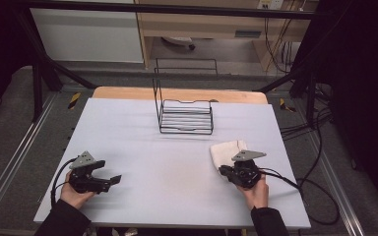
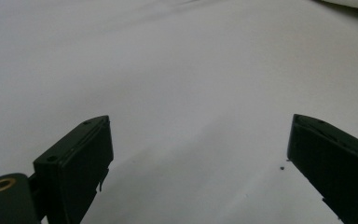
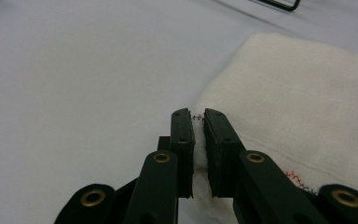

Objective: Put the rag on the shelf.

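two grippers sit low over the pale grey desk (image 1: 142, 142). the right gripper (image 3: 199, 116) has its jaws pinched on the near-left edge of a folded cream cloth (image 3: 303, 98), which spreads away to its right; the left gripper (image 2: 200, 154), jaws wide and empty, is well apart.

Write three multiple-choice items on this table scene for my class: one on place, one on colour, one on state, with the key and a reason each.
1. Where is the wire rack?
A. far middle of the table
B. at the near edge
C. under the cloth

2. What colour is the cloth?
A. blue
B. cream-white
C. black

3. How is the right tool?
A. wide open
B. shut on the cloth's edge
C. holding the rack

Key: A, the rack stands beyond both hands; B, pale weave shows; B, cloth sits pinched between the jaws.
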Available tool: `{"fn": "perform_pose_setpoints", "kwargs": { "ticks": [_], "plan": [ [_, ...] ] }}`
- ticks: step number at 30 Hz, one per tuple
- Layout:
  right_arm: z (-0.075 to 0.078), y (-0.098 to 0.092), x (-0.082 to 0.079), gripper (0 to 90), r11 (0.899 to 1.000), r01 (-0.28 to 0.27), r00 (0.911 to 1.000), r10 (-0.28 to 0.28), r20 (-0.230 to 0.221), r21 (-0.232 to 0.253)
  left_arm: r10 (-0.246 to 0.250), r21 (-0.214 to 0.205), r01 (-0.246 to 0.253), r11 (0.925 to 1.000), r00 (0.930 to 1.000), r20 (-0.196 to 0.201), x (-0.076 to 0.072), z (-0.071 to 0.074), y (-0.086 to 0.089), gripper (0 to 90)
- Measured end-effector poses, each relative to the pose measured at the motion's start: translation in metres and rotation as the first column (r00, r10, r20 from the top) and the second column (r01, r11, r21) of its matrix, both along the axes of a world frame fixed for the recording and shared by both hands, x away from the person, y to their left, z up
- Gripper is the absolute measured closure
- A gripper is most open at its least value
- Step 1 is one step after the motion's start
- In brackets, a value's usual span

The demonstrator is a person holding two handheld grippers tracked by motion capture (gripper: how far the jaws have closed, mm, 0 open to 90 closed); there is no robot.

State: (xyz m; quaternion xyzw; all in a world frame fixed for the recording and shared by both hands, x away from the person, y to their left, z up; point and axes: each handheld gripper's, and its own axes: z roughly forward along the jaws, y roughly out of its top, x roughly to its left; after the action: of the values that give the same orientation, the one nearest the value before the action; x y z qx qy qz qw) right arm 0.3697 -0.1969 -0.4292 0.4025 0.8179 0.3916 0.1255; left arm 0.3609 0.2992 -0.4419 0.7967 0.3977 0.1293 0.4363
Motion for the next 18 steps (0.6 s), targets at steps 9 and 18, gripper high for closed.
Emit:
{"fn": "perform_pose_setpoints", "kwargs": {
  "ticks": [9,18],
  "plan": [
    [-0.002,0.016,-0.009,82.5,0.999,-0.043,0.999,0.043,-0.01,0.011,0.002,0.002,-0.002,1.0,1.0,-0.003,0.0,0.0,0.0,6.5],
    [-0.004,0.031,-0.016,82.5,0.995,-0.096,0.9952,0.096,-0.015,0.012,0.003,0.0,-0.003,1.0,1.0,-0.003,0.0,0.0,0.0,6.5]
  ]
}}
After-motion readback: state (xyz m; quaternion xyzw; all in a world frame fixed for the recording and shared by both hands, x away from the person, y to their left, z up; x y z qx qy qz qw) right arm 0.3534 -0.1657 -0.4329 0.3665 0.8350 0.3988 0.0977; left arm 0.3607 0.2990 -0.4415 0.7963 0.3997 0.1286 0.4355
